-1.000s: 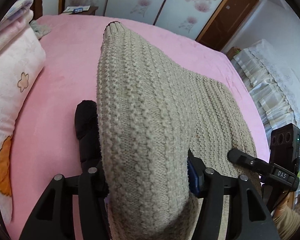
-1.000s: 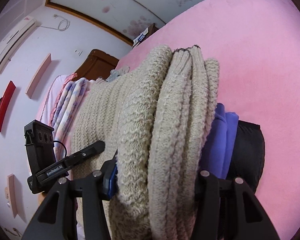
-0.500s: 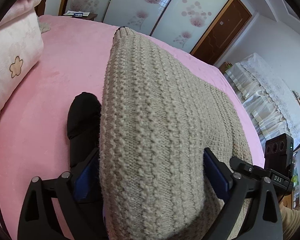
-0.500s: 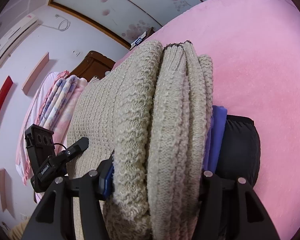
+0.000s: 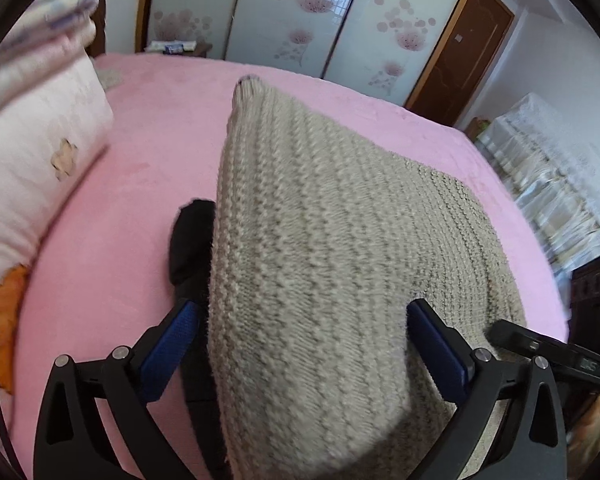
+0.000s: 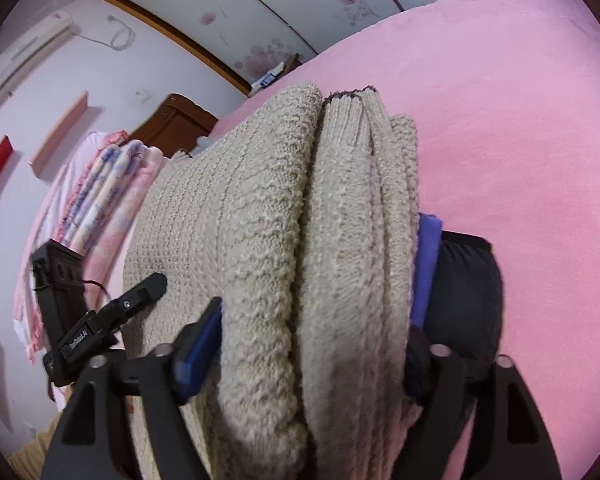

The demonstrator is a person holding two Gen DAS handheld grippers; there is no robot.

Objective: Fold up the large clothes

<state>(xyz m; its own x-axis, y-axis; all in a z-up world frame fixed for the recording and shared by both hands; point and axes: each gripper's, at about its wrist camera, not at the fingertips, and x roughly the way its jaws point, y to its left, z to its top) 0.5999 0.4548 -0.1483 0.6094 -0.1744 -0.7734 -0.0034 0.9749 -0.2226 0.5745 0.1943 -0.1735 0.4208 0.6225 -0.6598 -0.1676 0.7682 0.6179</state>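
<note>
Jaws of left gripper and right gripper just spread wide, releasing folded beige sweater onto stack; fold placed, retreat next.

Folded beige sweater between spread left gripper jaws

A: Any legible text logged?

B: One label only. White lettering stood on the black body of the left claw, seen from the right wrist view; it was upside down and blurred, could not be read with confidence.

A: Left wrist view?

B: White marks on the right claw's body, unreadable.
</note>
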